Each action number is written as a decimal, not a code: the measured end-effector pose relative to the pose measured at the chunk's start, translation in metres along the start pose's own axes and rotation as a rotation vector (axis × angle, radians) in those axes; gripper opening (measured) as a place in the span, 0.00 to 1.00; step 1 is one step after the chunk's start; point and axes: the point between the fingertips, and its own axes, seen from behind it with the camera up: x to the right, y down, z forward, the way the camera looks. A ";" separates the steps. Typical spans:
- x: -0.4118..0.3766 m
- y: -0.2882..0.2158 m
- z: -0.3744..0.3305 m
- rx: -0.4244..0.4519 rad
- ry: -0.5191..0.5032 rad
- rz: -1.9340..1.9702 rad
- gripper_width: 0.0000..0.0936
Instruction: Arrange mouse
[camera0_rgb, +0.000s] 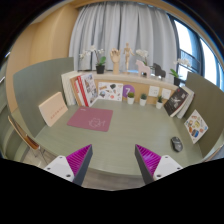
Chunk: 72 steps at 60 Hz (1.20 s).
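Observation:
A small dark mouse (176, 144) lies on the grey-green table top (115, 145), off to the right and a little beyond my right finger. A pink mouse mat (91, 119) lies further back to the left of centre. My gripper (112, 160) is open and empty, its two fingers spread wide with magenta pads (72, 162) showing, hovering above the near part of the table. Nothing stands between the fingers.
Books and picture cards (84, 90) lean along the back and sides, with a tan board (52, 108) at the left and a printed card (196, 125) at the right. Potted plants (100, 63), a wooden figure (115, 62) and small items stand on the rear shelf before curtains.

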 end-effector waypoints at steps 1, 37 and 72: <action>0.004 0.007 0.003 -0.015 0.011 0.004 0.92; 0.299 0.122 0.064 -0.227 0.243 0.165 0.90; 0.348 0.091 0.165 -0.219 0.140 0.152 0.53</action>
